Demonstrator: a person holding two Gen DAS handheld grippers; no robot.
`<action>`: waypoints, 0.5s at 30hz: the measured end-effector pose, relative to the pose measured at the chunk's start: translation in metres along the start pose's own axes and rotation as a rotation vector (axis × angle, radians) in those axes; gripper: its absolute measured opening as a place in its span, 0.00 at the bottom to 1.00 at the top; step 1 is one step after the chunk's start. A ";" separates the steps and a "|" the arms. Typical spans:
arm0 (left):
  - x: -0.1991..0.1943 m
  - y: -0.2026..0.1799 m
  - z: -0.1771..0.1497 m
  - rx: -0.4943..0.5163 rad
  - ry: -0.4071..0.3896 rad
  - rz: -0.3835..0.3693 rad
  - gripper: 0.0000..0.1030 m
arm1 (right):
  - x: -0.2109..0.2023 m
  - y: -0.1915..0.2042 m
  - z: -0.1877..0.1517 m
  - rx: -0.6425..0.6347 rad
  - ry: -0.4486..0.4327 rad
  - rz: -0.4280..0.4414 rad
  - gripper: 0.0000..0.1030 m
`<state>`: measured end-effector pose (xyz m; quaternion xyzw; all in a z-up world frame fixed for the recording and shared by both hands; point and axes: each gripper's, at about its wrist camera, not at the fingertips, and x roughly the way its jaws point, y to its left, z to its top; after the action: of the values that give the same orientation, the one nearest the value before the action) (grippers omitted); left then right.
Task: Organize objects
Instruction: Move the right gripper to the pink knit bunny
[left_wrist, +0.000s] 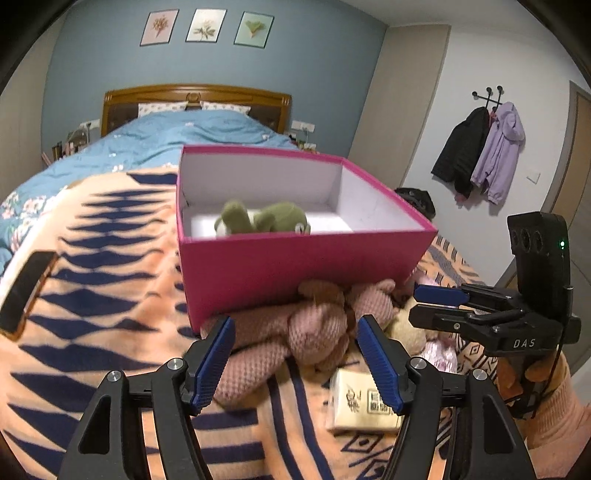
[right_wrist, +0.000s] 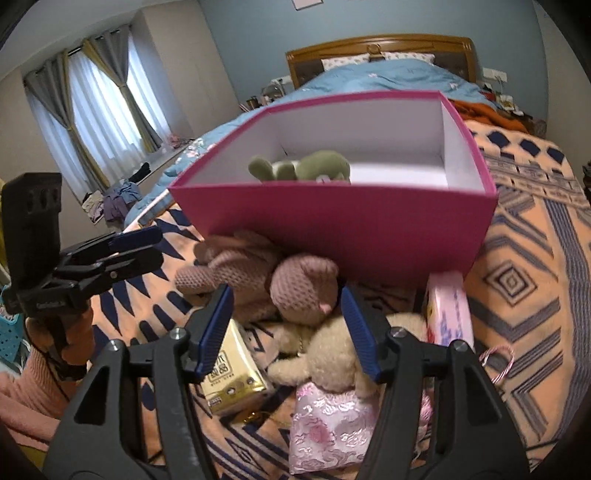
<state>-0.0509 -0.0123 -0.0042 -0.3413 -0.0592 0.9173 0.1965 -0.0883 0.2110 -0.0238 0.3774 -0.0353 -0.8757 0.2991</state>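
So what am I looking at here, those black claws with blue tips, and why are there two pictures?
There is no robot: a person holds a hand tool with two fingers in each hand, and each tool carries a wide-angle camera looking along them. One picture comes from the left gripper, the other from the right gripper; each also shows the other tool off to the side.

Both are open and hold nothing.

On the patterned blanket stands a pink box with a green plush toy inside. In front of it lie a knitted pink bear, a cream plush toy in a pink dress, a tissue pack and a pink packet.
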 end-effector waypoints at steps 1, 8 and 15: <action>0.002 0.000 -0.003 -0.001 0.007 -0.001 0.68 | 0.001 -0.001 -0.001 0.005 0.002 -0.001 0.61; 0.019 -0.001 -0.014 -0.024 0.058 -0.008 0.68 | 0.010 0.000 -0.014 0.002 0.027 -0.065 0.61; 0.031 -0.004 -0.015 -0.028 0.085 -0.004 0.68 | 0.021 0.010 -0.012 -0.032 0.026 -0.089 0.61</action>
<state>-0.0611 0.0034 -0.0326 -0.3827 -0.0642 0.9006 0.1958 -0.0862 0.1931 -0.0430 0.3851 -0.0004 -0.8837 0.2661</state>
